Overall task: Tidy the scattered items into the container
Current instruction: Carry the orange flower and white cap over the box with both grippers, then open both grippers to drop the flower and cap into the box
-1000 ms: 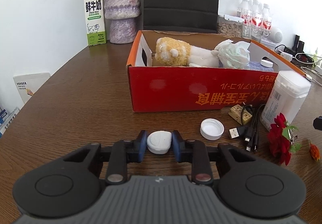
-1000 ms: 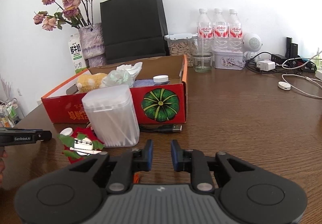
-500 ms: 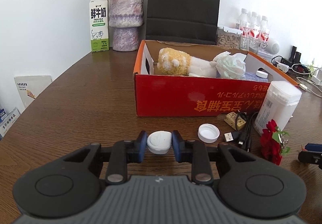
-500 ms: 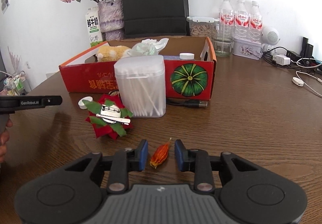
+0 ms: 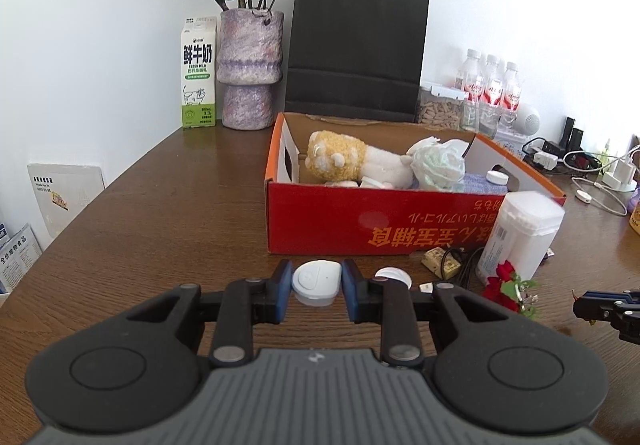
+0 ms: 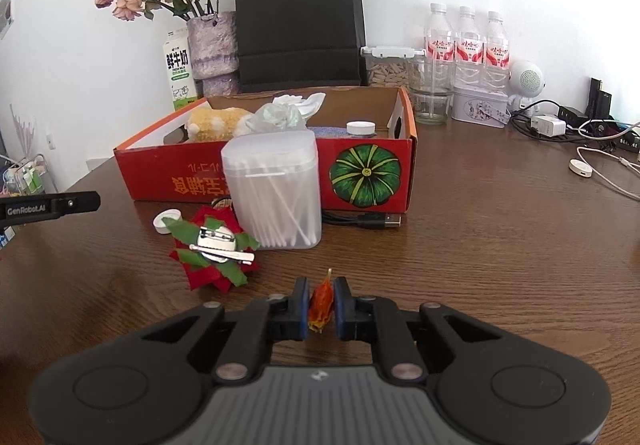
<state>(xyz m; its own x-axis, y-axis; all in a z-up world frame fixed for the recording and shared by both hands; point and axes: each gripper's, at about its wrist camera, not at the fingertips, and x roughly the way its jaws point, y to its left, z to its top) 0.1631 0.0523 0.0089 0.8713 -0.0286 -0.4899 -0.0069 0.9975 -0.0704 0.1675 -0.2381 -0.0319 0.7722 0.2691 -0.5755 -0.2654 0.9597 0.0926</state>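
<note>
My left gripper (image 5: 316, 287) is shut on a small white round case (image 5: 317, 282), held above the table in front of the red cardboard box (image 5: 360, 221). My right gripper (image 6: 321, 303) is shut on a small orange dried bud (image 6: 321, 301) near the table surface. The box (image 6: 264, 173) holds a yellow plush toy (image 5: 336, 157), crumpled tissue (image 5: 438, 163), a purple sponge and a white cap. On the table lie a cotton swab tub (image 6: 276, 185), a red flower clip (image 6: 214, 249), a white lid (image 5: 394, 277), a USB cable (image 6: 368, 221) and a small yellow packet (image 5: 440, 260).
At the back stand a black paper bag (image 5: 356, 49), a vase of dried roses (image 5: 250, 73), a milk carton (image 5: 199, 75), water bottles (image 6: 466, 41), a glass and a tin. Chargers and cables lie at the far right (image 6: 592, 161).
My right gripper closed on the orange bud. My left gripper rose and drew back with the white case, so more of the box's inside shows.
</note>
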